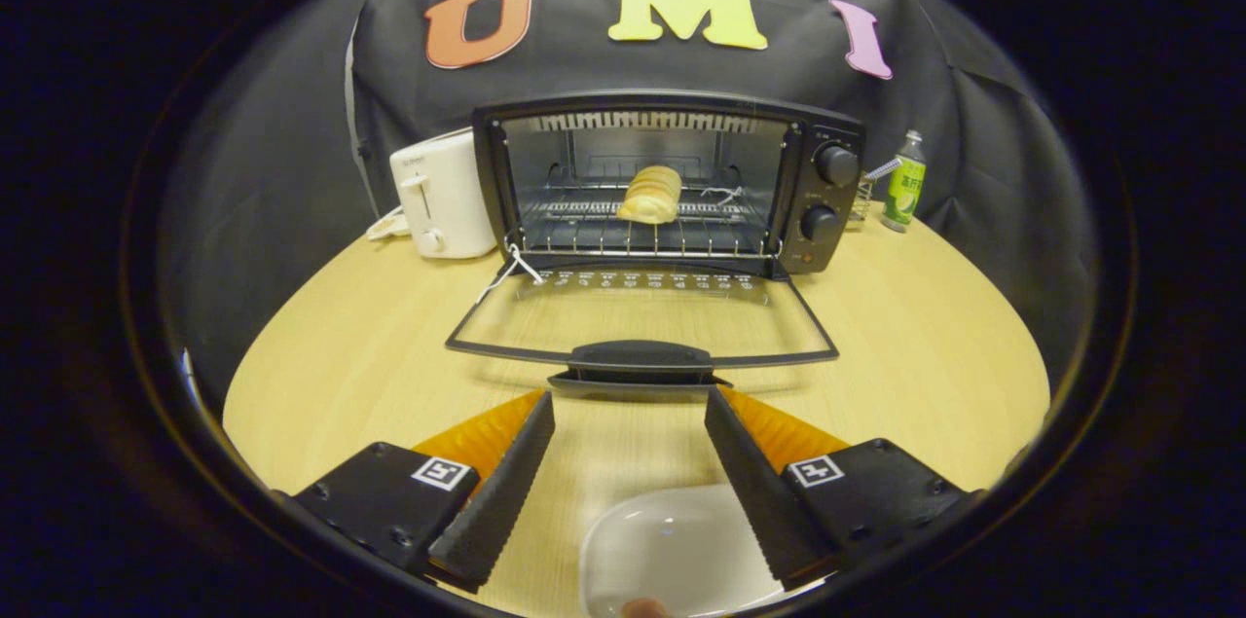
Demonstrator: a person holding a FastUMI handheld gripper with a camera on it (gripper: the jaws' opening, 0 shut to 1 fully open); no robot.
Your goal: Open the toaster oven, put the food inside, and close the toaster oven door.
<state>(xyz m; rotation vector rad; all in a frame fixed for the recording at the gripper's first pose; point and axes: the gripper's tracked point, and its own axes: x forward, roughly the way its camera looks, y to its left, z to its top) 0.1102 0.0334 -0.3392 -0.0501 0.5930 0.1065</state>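
A black toaster oven [818, 141] stands at the far side of the wooden table [925, 345], its glass door [638, 316] folded down flat toward me. On the wire rack [584, 227] inside lies a pale bread roll [650, 195]. The door's handle [635, 357] sits just ahead of my fingertips. My gripper [631, 404] is open, nothing between its fingers, hovering above the table a little short of the handle. A white dish [672, 545] lies on the table below and between the fingers, close to me.
A white pop-up toaster [443, 195] stands left of the oven with a cord beside it. A green bottle [904, 181] and a small wire rack [861, 199] stand to the oven's right. Black cloth walls the booth behind.
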